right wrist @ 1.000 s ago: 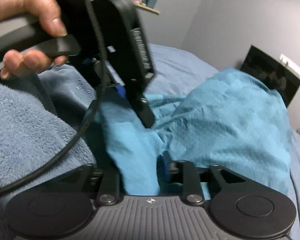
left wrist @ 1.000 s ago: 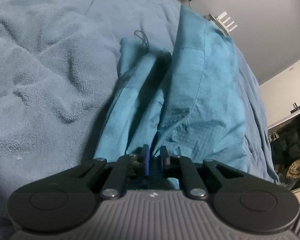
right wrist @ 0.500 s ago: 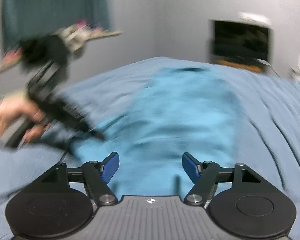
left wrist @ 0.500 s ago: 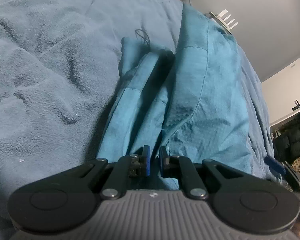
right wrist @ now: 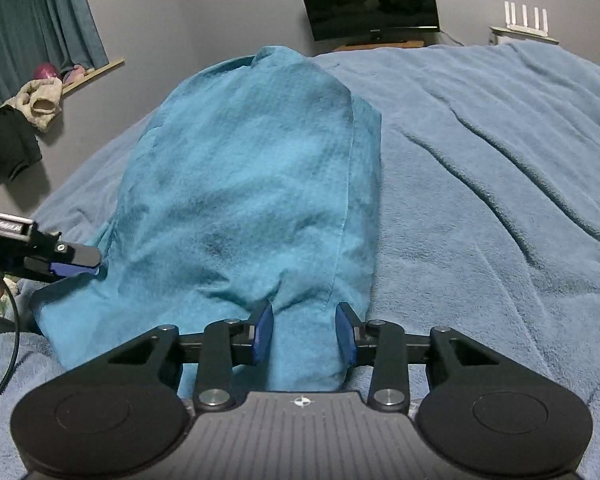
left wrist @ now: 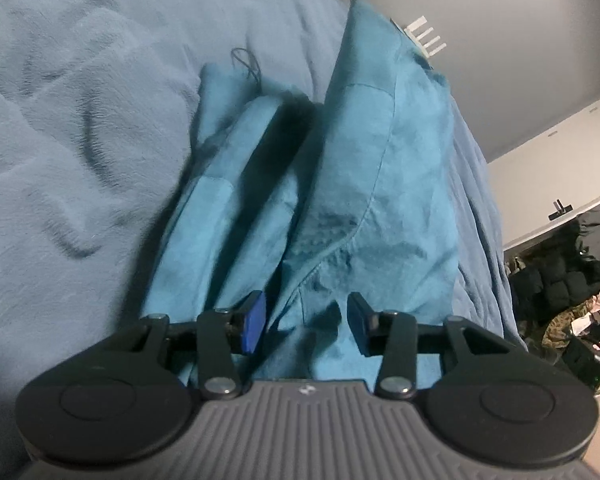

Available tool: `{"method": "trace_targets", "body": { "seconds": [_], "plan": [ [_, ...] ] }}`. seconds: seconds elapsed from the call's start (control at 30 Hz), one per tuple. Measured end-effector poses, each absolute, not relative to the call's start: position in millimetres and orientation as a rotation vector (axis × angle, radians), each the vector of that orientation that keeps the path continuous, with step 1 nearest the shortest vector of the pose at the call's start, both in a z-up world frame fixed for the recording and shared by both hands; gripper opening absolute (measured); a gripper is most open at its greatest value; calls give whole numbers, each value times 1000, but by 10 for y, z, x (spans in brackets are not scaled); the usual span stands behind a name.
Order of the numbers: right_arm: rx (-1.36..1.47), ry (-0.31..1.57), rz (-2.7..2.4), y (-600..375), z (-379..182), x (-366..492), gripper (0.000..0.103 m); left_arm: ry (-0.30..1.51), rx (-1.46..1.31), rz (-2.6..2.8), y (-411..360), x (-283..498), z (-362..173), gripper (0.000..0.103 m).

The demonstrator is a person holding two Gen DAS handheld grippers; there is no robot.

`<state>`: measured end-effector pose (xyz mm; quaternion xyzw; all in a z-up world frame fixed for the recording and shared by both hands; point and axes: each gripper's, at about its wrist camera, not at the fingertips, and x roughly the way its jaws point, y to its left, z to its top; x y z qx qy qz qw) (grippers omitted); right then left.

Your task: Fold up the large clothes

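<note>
A teal garment (left wrist: 360, 184) lies bunched in long folds on a blue fleece blanket (left wrist: 68, 120); in the right wrist view the garment (right wrist: 244, 184) forms a rounded heap. My left gripper (left wrist: 306, 322) is open, its blue pads either side of the garment's near edge, holding nothing. My right gripper (right wrist: 304, 332) is open over the heap's near edge, cloth between the pads but not pinched. The left gripper's fingertips (right wrist: 74, 266) show at the far left of the right wrist view, touching the garment's left edge.
The blanket (right wrist: 500, 168) covers the bed to the right. A dark monitor (right wrist: 368, 0) and a white router (right wrist: 524, 20) stand at the back wall. Curtains and clothes (right wrist: 20, 120) are at the left. A pile of dark things (left wrist: 572, 280) lies beside the bed.
Both grippers have opened and let go of the garment. The right gripper swung from beside the left gripper to the garment's near end, facing the monitor.
</note>
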<state>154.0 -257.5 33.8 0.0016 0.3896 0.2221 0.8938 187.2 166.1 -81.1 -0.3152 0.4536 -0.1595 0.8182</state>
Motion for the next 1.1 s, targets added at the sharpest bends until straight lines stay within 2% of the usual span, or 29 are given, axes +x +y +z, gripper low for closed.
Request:
{"method": "trace_targets", "body": {
  "seconds": [0.2, 0.3, 0.4, 0.47, 0.7, 0.83, 0.93, 1.0, 1.03, 1.07, 1.1],
  "plan": [
    [29, 803, 460, -2569, 330, 1513, 39, 956, -613, -400, 1539, 2031, -872, 41],
    [38, 791, 475, -2545, 323, 1516, 39, 934, -629, -404, 1581, 1950, -835, 13],
    [23, 773, 528, -2437, 335, 1490, 34, 884, -680, -431, 1674, 1797, -726, 3],
    [-15, 767, 553, -2317, 340, 1467, 22, 853, -706, -451, 1713, 1689, -650, 3],
    [-27, 722, 602, -2197, 357, 1422, 20, 838, -684, -444, 1695, 1553, -572, 2],
    [89, 634, 471, -2546, 521, 1475, 39, 852, -697, -425, 1723, 1564, -609, 2],
    [103, 689, 303, -2761, 478, 1656, 42, 858, -701, -422, 1762, 1568, -631, 2],
    [175, 786, 323, -2824, 341, 1774, 38, 858, -701, -411, 1800, 1573, -611, 2],
    [208, 811, 349, -2817, 280, 1794, 30, 855, -702, -404, 1815, 1568, -606, 2],
    [227, 808, 376, -2786, 252, 1782, 27, 849, -702, -392, 1823, 1543, -588, 2],
    [211, 801, 383, -2719, 258, 1767, 27, 840, -705, -377, 1842, 1496, -558, 2]
  ]
}}
